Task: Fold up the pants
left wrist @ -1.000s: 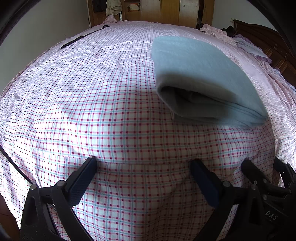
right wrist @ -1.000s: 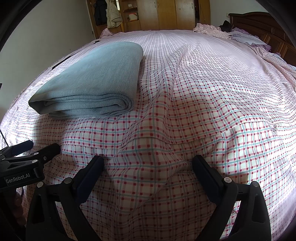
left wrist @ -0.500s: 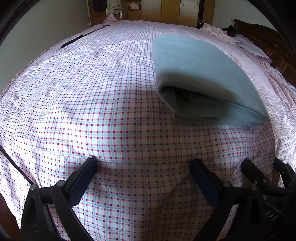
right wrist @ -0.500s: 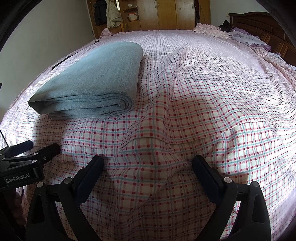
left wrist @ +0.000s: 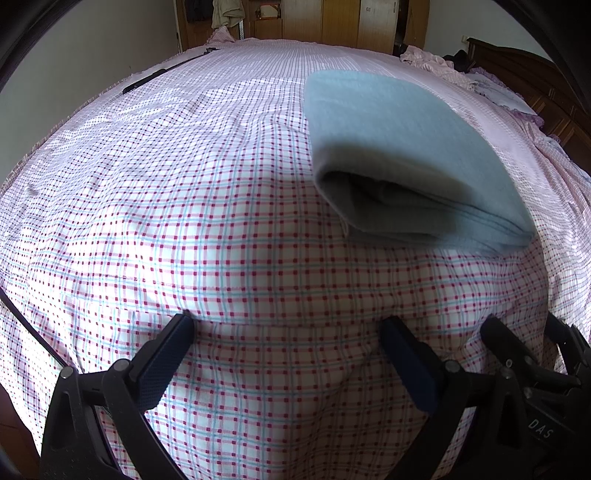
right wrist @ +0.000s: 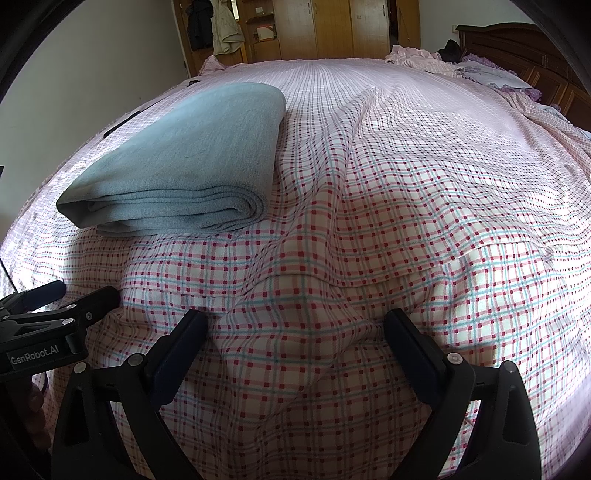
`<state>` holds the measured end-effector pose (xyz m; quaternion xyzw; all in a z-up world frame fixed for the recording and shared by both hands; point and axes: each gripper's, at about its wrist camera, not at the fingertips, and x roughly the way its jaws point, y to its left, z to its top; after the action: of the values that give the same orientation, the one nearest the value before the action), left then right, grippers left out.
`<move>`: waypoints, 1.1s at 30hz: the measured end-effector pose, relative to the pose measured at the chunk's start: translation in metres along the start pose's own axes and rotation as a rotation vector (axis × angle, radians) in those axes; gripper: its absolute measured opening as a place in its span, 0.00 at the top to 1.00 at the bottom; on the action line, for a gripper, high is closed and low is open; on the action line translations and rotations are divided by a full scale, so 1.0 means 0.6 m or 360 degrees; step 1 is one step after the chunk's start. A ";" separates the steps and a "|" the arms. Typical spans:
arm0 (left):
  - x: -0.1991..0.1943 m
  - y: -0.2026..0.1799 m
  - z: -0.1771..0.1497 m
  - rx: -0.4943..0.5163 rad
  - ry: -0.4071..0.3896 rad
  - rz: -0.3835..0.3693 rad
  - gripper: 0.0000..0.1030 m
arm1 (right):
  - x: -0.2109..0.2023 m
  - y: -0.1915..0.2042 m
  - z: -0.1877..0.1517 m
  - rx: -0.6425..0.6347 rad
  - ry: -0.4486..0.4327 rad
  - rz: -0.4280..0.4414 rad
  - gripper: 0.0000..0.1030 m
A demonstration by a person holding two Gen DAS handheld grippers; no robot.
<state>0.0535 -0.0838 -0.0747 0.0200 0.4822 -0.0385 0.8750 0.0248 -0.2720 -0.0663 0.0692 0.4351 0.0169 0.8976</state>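
A: Across both views, a bed point(left wrist: 207, 206) covered by a pink checked sheet is seen, and it fills nearly everything. Wooden wardrobes point(right wrist: 332, 29) are seen past its far end, with a dark headboard point(right wrist: 517, 40) at the right.

B: And the pants?

A: The pants point(right wrist: 192, 162), blue-grey and fleecy, are found folded into a thick rectangular stack on the sheet, well ahead of both claws. Rounded fold layers are shown toward the right camera; toward the left camera an open end point(left wrist: 384, 199) is shown (slightly gaping). The folding is judged done, or very nearly.

B: How are the claws set?

A: The left claw point(left wrist: 286, 343) is spread wide, with nothing between its jaws but sheet. The right claw point(right wrist: 295, 343) is likewise spread wide and empty, above a rumpled ridge of sheet point(right wrist: 295, 295). Neither is touching the pants.

B: What could be spoiled from here?

A: Should a further grip be attempted, only the top layer might be caught, and the stack would be peeled open. The gaping end could be dragged askew if it were pushed from one side only. Loose sheet could also be pinched along with the garment (the wrinkles lie right under the right claw), and the stack would be tugged out of square as the sheet shifted.
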 end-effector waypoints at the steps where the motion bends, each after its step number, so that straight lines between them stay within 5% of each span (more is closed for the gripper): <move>1: -0.001 0.001 -0.001 0.0000 0.0001 0.0000 0.00 | 0.000 0.000 0.000 0.0000 0.0000 0.0000 0.10; 33: 0.000 0.009 0.001 0.0009 0.0010 -0.0004 0.00 | 0.000 -0.001 0.000 0.0001 0.0000 0.0001 0.10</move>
<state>0.0547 -0.0784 -0.0746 0.0220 0.4848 -0.0409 0.8734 0.0248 -0.2727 -0.0661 0.0697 0.4351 0.0170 0.8975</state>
